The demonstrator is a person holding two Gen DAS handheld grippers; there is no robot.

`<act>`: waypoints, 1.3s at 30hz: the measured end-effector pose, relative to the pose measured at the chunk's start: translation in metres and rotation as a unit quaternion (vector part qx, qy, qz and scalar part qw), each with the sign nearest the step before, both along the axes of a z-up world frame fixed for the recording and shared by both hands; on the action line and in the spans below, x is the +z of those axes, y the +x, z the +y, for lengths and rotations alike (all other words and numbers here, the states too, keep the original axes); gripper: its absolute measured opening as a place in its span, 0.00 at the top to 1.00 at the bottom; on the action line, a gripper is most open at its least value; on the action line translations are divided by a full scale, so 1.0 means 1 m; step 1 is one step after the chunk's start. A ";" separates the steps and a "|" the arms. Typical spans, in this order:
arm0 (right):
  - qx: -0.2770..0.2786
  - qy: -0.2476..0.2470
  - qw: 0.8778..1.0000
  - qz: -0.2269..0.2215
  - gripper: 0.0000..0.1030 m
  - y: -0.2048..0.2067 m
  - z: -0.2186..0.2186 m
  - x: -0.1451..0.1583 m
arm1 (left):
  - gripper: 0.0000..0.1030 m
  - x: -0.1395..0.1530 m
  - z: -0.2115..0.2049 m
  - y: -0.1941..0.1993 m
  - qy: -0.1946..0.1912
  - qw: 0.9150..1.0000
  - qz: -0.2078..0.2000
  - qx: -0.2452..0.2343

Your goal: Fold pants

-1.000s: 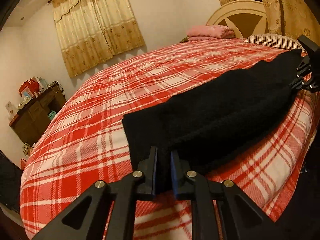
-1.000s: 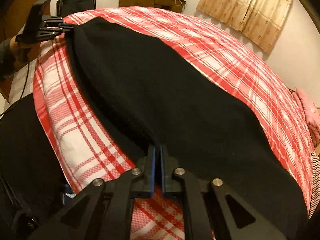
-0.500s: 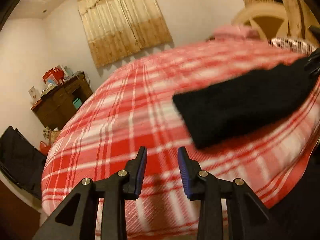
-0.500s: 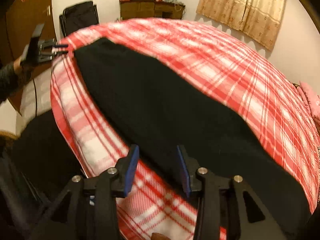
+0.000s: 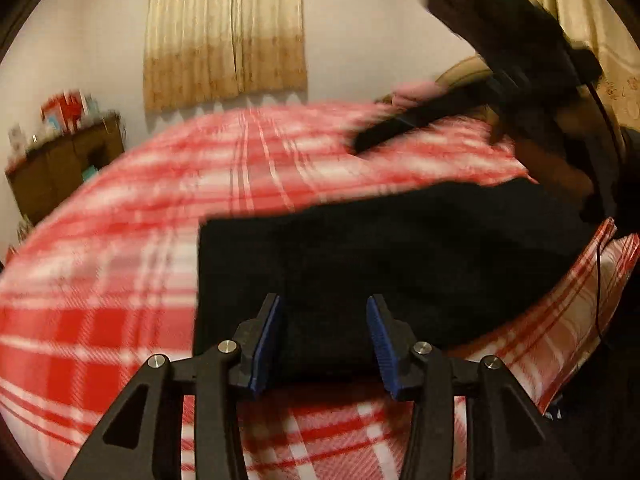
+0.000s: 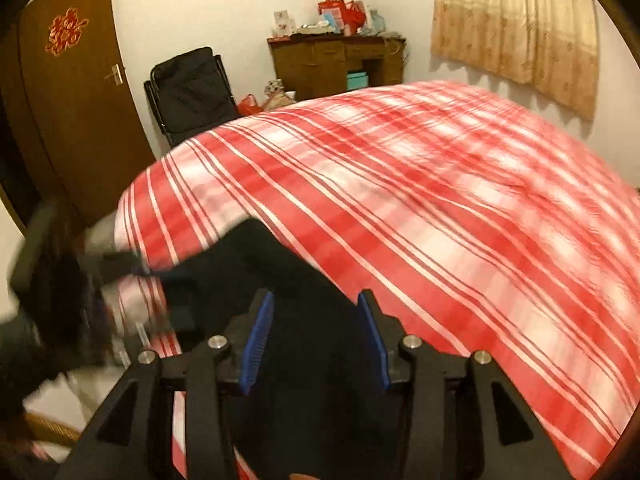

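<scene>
Pants [image 5: 400,264], black and thick, lie flat on the bed [image 5: 120,280] near its close edge, spread over the red and white checked cover. From the left wrist view their squared end sits toward the left and the rest runs off to the right.

The left tongs [image 5: 323,344] hang just over the near edge of the cloth. Their jaws have just been opening and now stand apart, blue pads [image 5: 264,344] clear of the fabric, gripping nothing; the black cloth shows in the gap behind them. The right tongs [image 6: 316,344] are in the same way: jaws just been opening, set apart and let go, with dark cloth seen behind the gap but nothing pinched.

In the left view the right tongs [image 5: 384,132] show as a dark blurred shape above the far side of the pants, raised off the bed. In the right view the left tongs [image 6: 120,260] appear as a blur at the left, by the corner of the bed.

Around the room: a yellow curtain [image 5: 224,32] on the far wall, a brown cabinet [image 6: 336,64] with red boxes and small things on top, a black folding chair [image 6: 192,92] beside it, and a brown door [image 6: 72,92] with a red ornament.
</scene>
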State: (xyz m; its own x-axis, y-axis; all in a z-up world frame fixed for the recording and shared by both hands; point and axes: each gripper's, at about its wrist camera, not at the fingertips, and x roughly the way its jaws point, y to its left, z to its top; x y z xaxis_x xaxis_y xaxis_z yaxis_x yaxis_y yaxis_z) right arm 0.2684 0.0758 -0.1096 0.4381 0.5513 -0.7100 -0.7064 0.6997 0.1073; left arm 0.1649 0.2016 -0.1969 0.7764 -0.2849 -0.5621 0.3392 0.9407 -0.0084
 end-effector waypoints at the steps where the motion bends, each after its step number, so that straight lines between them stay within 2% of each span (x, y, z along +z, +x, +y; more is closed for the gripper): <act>1: 0.006 0.001 1.000 0.012 0.52 0.008 0.014 -0.004 | 0.55 -0.001 0.001 -0.003 -0.003 1.000 -0.010 -0.001; 5: 0.022 -0.022 0.999 0.043 0.50 0.033 0.069 -0.031 | 0.53 -0.003 0.007 -0.005 -0.038 0.999 -0.006 0.001; 7: 0.016 -0.060 0.997 0.053 0.50 0.040 0.087 -0.051 | 0.53 -0.005 0.009 -0.005 -0.040 0.999 -0.004 0.005; 8: 0.001 -0.083 0.995 0.057 0.46 0.045 0.095 -0.064 | 0.53 -0.005 0.009 -0.007 -0.040 0.999 -0.011 0.006; 11: -0.016 -0.054 0.996 0.073 0.42 0.048 0.085 -0.065 | 0.51 -0.001 0.007 -0.013 -0.047 0.999 -0.018 0.011; 15: -0.031 -0.035 0.995 0.087 0.42 0.043 0.044 -0.049 | 0.50 0.013 0.000 -0.020 -0.060 0.998 -0.025 0.006; 17: -0.040 -0.027 0.995 0.086 0.42 0.037 0.009 -0.038 | 0.50 0.023 -0.010 -0.022 -0.054 0.998 -0.036 -0.005; 20: -0.089 -0.034 0.993 0.074 0.42 0.026 -0.062 -0.025 | 0.47 0.034 -0.033 -0.010 -0.062 0.997 -0.031 -0.031; 23: -0.173 -0.043 0.981 0.070 0.40 0.023 -0.145 -0.019 | 0.45 0.040 -0.066 0.010 -0.068 0.995 -0.023 -0.063; 25: -0.229 -0.061 0.968 0.080 0.40 0.022 -0.198 -0.024 | 0.45 0.042 -0.089 0.025 -0.061 0.995 -0.018 -0.078; 27: -0.259 -0.076 0.959 0.086 0.40 0.018 -0.227 -0.031 | 0.45 0.044 -0.118 0.035 -0.069 0.992 -0.011 -0.103; 29: -0.261 -0.090 0.956 0.094 0.41 0.010 -0.242 -0.039 | 0.45 0.041 -0.146 0.045 -0.067 0.990 0.000 -0.122; 34: -0.225 -0.104 0.960 0.130 0.45 -0.006 -0.247 -0.058 | 0.45 0.015 -0.196 0.051 -0.027 0.984 0.071 -0.159; 35: -0.216 -0.111 0.962 0.126 0.45 -0.010 -0.246 -0.059 | 0.44 0.008 -0.201 0.046 -0.017 0.983 0.076 -0.164; 36: -0.205 -0.124 0.964 0.113 0.45 -0.017 -0.243 -0.058 | 0.41 0.004 -0.203 0.039 -0.009 0.985 0.062 -0.163; 39: -0.177 -0.136 0.968 0.112 0.45 -0.033 -0.238 -0.059 | 0.37 0.002 -0.204 0.028 0.007 0.984 0.053 -0.170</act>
